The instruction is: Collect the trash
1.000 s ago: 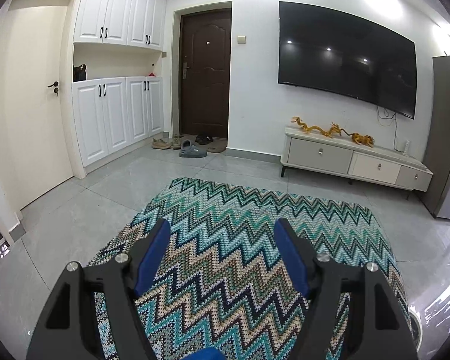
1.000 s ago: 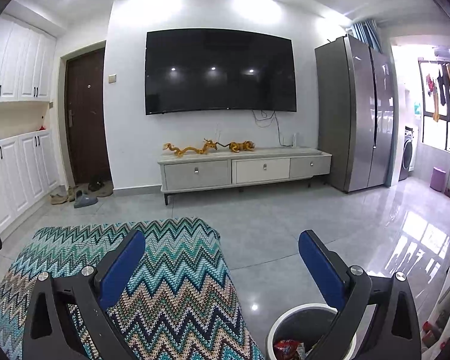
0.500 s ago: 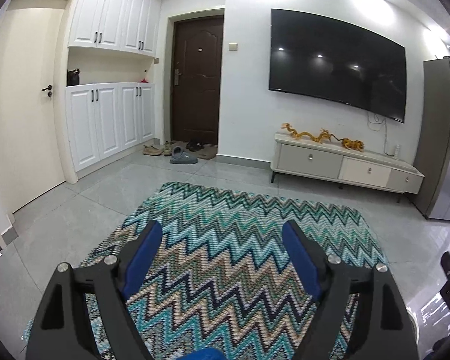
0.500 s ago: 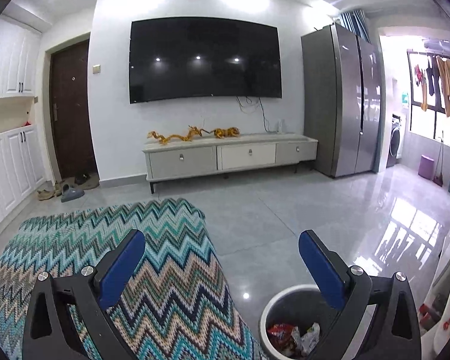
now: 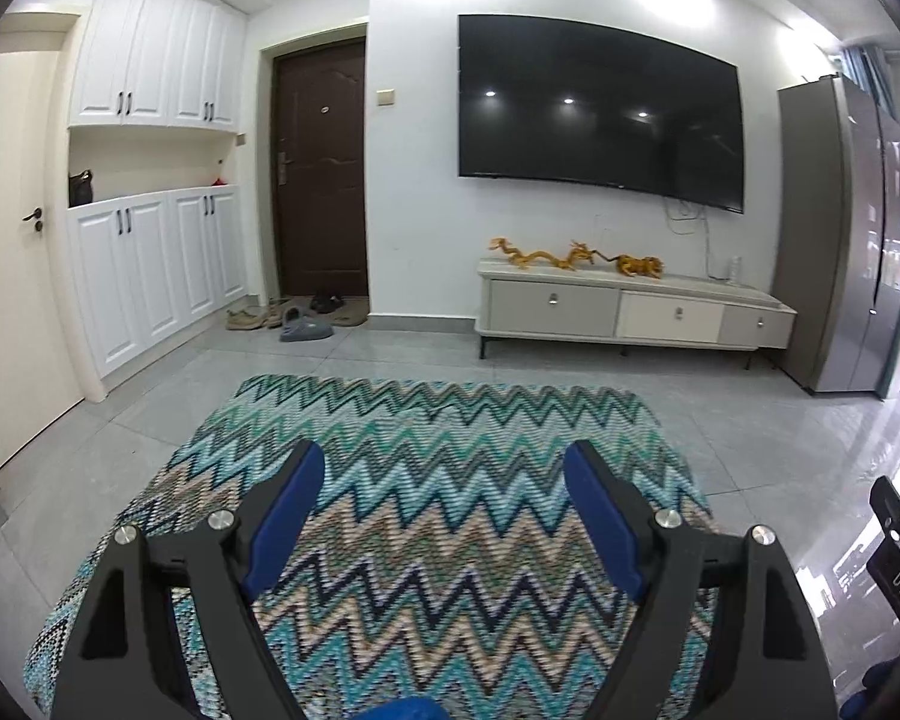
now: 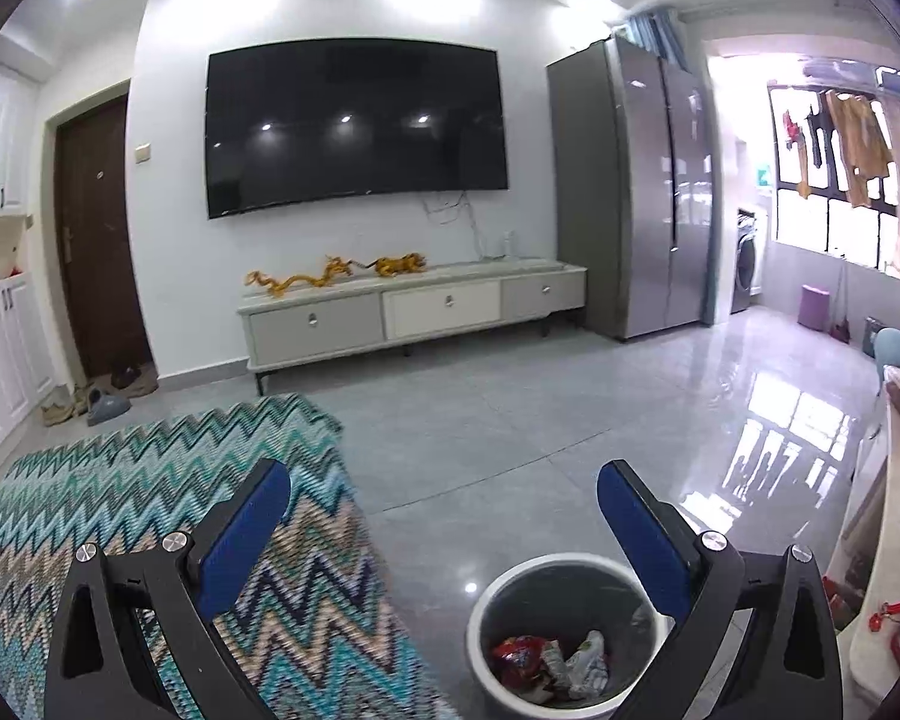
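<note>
Both tools are empty at this moment. The left hand-held gripper [image 5: 444, 474] has its blue pads wide apart, with only the zigzag rug [image 5: 438, 420] visible between them; its jaws have just been opening, and nothing is between them. The right hand-held gripper [image 6: 444, 495] also stands wide open and holds nothing.

The trash is already in the bin [image 6: 486, 618], a round grey one with a white rim, which stands on the tiled floor [image 6: 510, 420] just beside the edge of the rug. Inside it I see a red wrapper [image 6: 519, 651] and some crumpled pale wrappers [image 6: 588, 663] (what kind exactly, I cannot tell). The right pad partly covers the rim in the right wrist view.

I judge that the step in hand is the one after a drop into the bin, or near the end of the task: no loose trash shows on the rug or on the floor in either view. The next move probably calls for looking around for a remaining piece, and then bringing one open tool down over it.
</note>
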`<action>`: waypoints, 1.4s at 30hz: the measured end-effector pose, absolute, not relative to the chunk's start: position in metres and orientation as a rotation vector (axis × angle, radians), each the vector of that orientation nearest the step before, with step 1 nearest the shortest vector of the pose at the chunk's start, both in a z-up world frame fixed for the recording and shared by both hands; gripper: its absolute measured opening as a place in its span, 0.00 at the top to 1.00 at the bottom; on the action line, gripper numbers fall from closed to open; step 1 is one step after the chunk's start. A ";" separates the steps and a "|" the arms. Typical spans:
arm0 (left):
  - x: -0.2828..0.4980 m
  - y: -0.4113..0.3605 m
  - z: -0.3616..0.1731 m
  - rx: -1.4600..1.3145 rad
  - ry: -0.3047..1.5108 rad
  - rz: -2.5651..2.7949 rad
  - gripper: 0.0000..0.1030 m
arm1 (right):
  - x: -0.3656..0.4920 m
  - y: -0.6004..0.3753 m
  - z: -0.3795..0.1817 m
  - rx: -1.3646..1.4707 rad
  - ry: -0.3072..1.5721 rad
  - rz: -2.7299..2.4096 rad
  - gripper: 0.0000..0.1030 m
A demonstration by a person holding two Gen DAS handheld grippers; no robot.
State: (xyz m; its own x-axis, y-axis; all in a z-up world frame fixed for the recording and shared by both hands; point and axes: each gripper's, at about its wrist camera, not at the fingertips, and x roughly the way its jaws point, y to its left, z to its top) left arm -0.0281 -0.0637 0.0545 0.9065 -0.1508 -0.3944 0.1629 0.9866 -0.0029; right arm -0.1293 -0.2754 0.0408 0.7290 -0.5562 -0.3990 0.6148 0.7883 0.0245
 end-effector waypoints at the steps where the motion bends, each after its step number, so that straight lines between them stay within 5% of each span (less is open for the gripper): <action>1: -0.029 -0.066 0.055 0.034 0.402 -0.167 0.21 | -0.131 -0.276 0.043 0.152 0.379 -0.655 0.00; 23: -0.027 -0.072 0.063 0.040 0.370 -0.147 0.21 | -0.135 -0.265 0.058 0.054 0.273 -0.653 0.00; 42: -0.017 -0.078 0.029 0.097 0.469 -0.148 0.21 | -0.133 -0.278 0.021 0.095 0.396 -0.646 0.00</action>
